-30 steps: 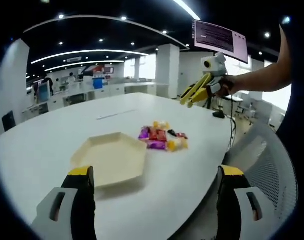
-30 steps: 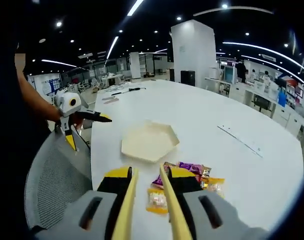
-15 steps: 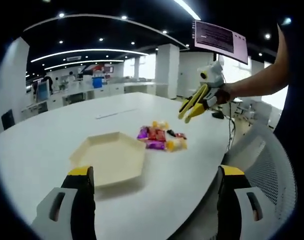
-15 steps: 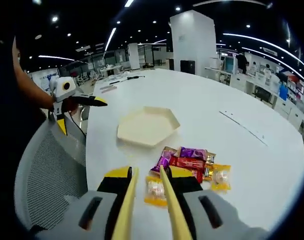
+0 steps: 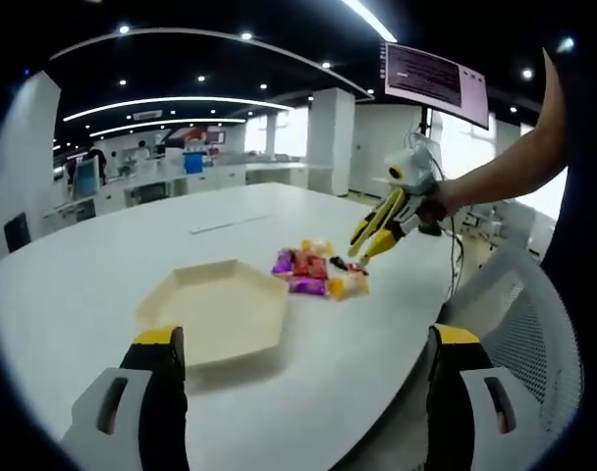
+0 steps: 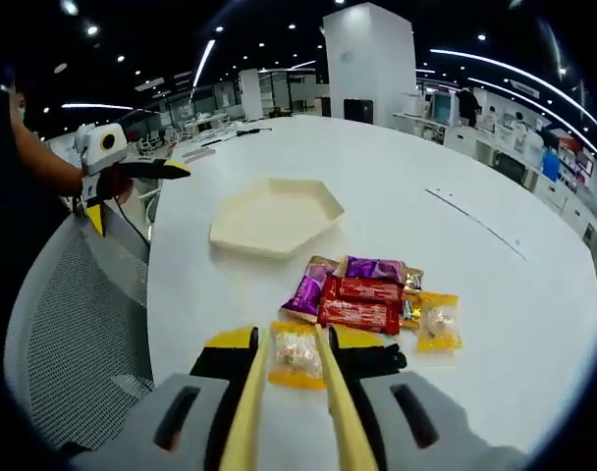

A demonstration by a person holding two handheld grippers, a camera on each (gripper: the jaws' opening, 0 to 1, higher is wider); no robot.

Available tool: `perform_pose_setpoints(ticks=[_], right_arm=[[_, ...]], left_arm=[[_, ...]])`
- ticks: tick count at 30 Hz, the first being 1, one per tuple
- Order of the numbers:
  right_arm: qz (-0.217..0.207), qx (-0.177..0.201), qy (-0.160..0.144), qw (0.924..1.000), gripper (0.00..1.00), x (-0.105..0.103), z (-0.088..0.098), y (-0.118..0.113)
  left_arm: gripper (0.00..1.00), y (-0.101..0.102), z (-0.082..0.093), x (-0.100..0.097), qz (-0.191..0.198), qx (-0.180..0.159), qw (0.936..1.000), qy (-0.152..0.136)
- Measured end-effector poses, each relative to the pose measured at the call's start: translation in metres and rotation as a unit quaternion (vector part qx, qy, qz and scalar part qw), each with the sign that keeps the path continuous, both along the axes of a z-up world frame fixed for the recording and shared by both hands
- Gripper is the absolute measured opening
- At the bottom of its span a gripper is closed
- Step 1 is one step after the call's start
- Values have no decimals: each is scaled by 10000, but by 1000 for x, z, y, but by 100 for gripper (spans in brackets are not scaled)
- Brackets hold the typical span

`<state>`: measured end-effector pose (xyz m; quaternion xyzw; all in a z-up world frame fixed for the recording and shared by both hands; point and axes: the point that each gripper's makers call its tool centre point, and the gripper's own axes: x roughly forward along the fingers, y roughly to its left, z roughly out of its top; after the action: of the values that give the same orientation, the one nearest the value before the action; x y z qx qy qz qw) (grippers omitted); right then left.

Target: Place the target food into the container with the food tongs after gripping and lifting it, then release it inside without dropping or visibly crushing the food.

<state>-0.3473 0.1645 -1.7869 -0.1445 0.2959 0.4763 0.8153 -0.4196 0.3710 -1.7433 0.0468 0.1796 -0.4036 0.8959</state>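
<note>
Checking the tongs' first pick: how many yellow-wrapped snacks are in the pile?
2 clearly. One yellow packet lies between the tong tips at the pile's near edge; the other yellow packet sits at the pile's right end beside the red bars. More may hide underneath.

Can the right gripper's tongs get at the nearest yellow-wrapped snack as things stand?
Probably yes. The right gripper points its yellow tongs straight at the yellow-wrapped snack, whose near edge lies between the tips. Nothing lies across the way, and the left gripper is off beyond the tray.

tray (image 6: 275,218) on table (image 6: 495,294) | snack pile (image 6: 362,304) just beside tray | tongs (image 6: 284,392) tips at pile
</note>
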Motion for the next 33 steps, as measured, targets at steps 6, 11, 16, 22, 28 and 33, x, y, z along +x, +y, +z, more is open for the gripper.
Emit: perform_pose_setpoints(ticks=[6,11,16,22,28,33], right_arm=[[-170,21,241,9996,27,6,-10,1],[-157,-119,329,9993,28,7,-21,3],[-220,-231,482,9983,28,7,-30,4],[-149,-210,280,9993,28,3,-21,9],[167,-571,100,9982,28,-5,-30,13],[283,-703,-57,9971,28,-2,-34,16]], left_arm=[[99,1,-1,1,27,14,10000,11],[99,2,-1,2,59,35,10000,12],[99,3,-1,2,96,41,9999,12],[99,4,0,4,144,14,9999,8],[98,4,0,4,147,25,9999,7],[98,5,-1,4,157,36,9999,17]])
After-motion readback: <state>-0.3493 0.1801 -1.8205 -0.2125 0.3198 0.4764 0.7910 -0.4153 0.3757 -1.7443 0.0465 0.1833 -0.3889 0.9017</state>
